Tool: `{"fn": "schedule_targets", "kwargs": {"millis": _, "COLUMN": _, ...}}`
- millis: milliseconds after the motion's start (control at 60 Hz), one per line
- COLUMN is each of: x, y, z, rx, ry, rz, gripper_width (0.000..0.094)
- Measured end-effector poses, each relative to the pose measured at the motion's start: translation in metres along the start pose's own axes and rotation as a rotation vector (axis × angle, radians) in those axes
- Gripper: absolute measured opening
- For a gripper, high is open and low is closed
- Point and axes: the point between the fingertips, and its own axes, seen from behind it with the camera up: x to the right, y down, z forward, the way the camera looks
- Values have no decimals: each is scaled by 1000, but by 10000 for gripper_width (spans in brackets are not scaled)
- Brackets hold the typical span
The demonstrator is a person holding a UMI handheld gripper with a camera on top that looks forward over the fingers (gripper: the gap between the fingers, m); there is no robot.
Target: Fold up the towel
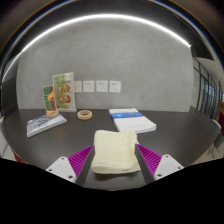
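A pale yellow towel (113,151), folded into a thick rectangle, lies on the dark table (175,135) between my two fingers. My gripper (113,160) is open: the magenta pads (82,157) stand at either side of the towel, close to its edges, and the towel rests on the table. The towel's near edge runs down out of sight between the fingers.
Beyond the towel lie a white and blue book (132,121), a roll of tape (85,114) and a booklet (45,124). An upright printed card (61,94) stands at the back left before a grey wall with white sockets (95,86).
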Motion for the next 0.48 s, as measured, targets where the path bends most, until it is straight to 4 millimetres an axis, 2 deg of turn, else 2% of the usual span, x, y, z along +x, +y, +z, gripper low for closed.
{"fn": "schedule_targets", "kwargs": {"millis": 183, "x": -100, "y": -3, "z": -65, "rx": 42, "ry": -61, "rz": 25, "gripper_width": 825}}
{"fn": "schedule_targets", "kwargs": {"millis": 267, "x": -136, "y": 2, "z": -88, "rx": 42, "ry": -73, "rz": -26, "gripper_width": 828}}
{"fn": "schedule_targets", "kwargs": {"millis": 367, "x": -164, "y": 8, "z": -109, "rx": 43, "ry": -81, "rz": -45, "gripper_width": 824}}
{"fn": "schedule_targets", "kwargs": {"millis": 483, "x": -163, "y": 14, "z": -118, "rx": 37, "ry": -43, "rz": -23, "gripper_width": 827}}
